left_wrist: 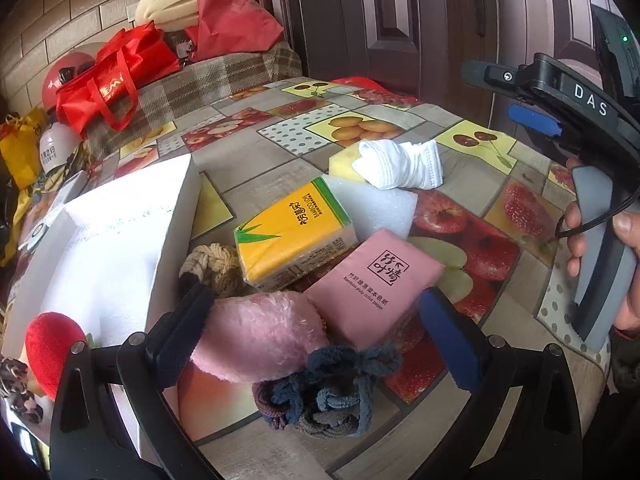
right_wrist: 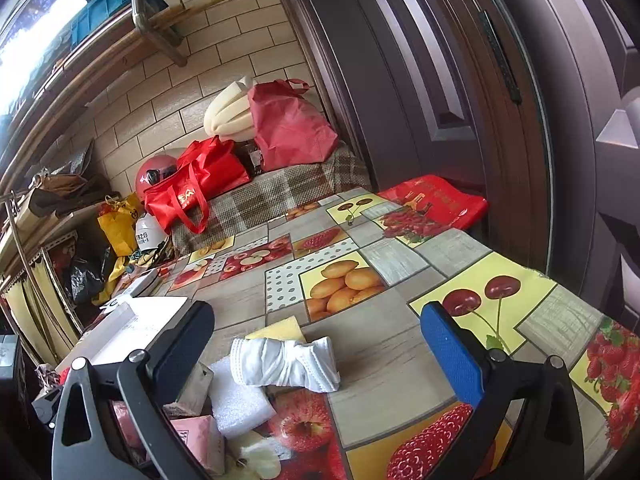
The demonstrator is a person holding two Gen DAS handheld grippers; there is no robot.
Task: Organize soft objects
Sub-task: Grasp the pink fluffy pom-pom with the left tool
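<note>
My left gripper (left_wrist: 316, 332) is open low over a heap of soft things on the fruit-print tablecloth (left_wrist: 472, 240). A pink plush (left_wrist: 260, 336) and a pink tissue pack (left_wrist: 372, 284) lie between its fingers, untouched. In front lies a dark knitted tangle (left_wrist: 328, 392). Beyond are a yellow tissue pack (left_wrist: 292, 232), a rope knot ball (left_wrist: 212, 264), white foam (left_wrist: 372, 208), a yellow sponge (left_wrist: 344, 160) and a rolled white cloth (left_wrist: 400, 164). My right gripper (right_wrist: 320, 344) is open above the white cloth (right_wrist: 284, 364), holding nothing.
An open white box (left_wrist: 120, 248) stands left of the heap, with a red plush (left_wrist: 48, 344) at its near corner. Red bags (left_wrist: 116, 76) and a helmet (right_wrist: 154, 176) sit on a plaid surface at the back. A dark door (right_wrist: 440, 80) borders the table's right.
</note>
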